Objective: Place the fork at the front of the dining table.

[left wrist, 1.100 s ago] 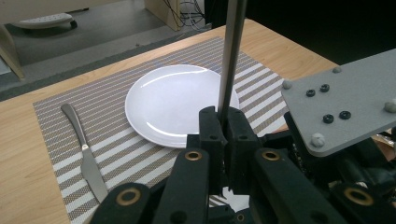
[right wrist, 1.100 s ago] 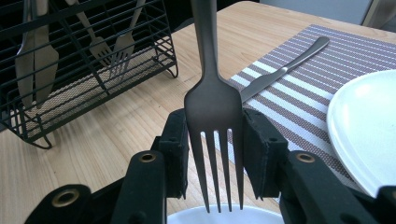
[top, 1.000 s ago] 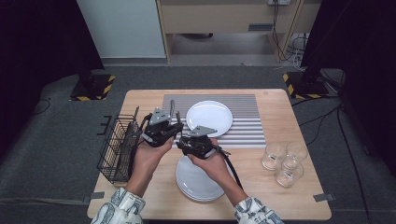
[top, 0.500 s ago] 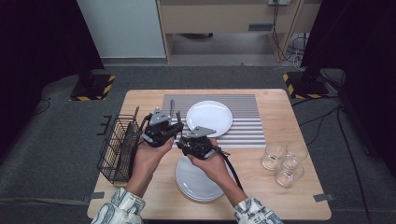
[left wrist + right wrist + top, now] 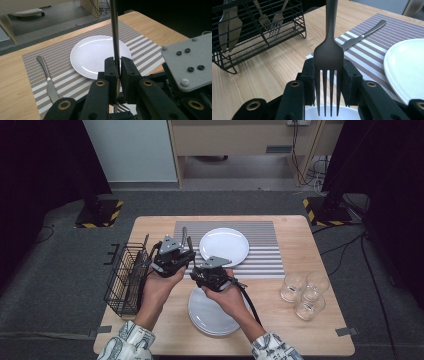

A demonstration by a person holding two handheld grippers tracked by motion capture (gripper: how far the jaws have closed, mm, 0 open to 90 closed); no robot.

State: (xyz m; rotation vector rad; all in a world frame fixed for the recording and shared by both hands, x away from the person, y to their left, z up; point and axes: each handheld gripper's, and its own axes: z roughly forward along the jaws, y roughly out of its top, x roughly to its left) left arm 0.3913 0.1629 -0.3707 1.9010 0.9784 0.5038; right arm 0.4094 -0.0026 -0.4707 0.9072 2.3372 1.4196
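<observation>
A metal fork stands upright between my two grippers over the table's left-middle. My left gripper pinches the fork's handle edge-on; its jaws have just been opening slightly, with the handle still between the pads. Facing it, my right gripper is shut on the fork's head, one pad against each side, tines pointing toward its camera. Both sit just left of a white plate on a striped placemat.
A knife lies on the placemat left of the plate. A black wire basket with more cutlery stands at the table's left edge. Stacked white plates sit near the front; three glasses stand at right.
</observation>
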